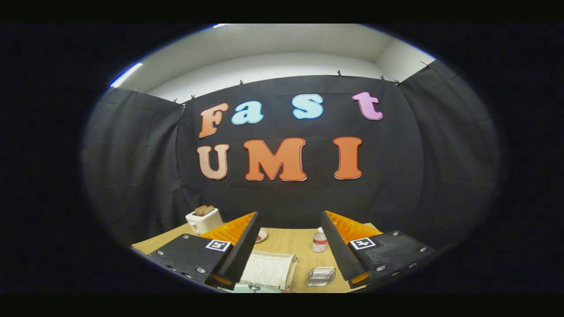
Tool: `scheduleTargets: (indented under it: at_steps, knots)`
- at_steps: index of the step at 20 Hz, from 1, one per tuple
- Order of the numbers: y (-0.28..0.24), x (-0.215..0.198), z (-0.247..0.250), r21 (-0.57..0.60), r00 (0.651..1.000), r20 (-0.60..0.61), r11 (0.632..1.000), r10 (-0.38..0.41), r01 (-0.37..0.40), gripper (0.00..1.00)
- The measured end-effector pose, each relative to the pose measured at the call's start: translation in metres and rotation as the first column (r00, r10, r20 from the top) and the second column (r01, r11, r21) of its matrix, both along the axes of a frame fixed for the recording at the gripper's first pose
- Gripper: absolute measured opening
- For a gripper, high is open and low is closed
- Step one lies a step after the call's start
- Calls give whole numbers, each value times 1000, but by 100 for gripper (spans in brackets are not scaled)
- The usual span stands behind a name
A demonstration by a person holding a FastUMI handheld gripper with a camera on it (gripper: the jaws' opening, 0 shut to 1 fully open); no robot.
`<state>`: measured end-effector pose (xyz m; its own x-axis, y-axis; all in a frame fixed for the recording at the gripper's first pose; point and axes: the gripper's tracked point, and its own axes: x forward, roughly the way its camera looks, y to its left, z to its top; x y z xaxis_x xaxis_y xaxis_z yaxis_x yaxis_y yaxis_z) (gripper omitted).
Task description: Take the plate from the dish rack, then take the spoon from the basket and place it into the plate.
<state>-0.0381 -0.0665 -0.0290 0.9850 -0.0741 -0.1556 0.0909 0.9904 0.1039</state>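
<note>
tongs [288, 246]: fingers spread wide, nothing between them; held high and level over the near side of the tabletop [282, 241].
dish rack [269, 269]: pale, ribbed object low between the fingers, hard against the left finger's inner face; taken to be the rack. Its near end is cut off below.
plate: cannot tell. A pale green rim [246, 288] lies at the rack's near end, possibly the plate; too little visible to say.
key relation: rack sits below and slightly left of the tongs' midline, so the next move looks like a dip downward with a small leftward shift.
metal tray [321, 276]: right of the rack, apart from it, near the right finger.
bottle [319, 240]: beyond the tray, upright.
small dish [261, 235]: beyond the rack, partly behind the left finger.
toaster [204, 219]: far left of the rack, at the tabletop's back corner.
basket, spoon: not identified.
progress: judged at the very start; nothing held.
</note>
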Motion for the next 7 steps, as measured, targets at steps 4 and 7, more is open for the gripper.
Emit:
scheduleTargets:
  at_steps: [4, 7]
  knots:
    - [4, 8, 22, -39, 999, 35, 999, 10, -8, 83]
    - [11, 12, 33, -45, 998, 49, 999, 27, -24, 83]
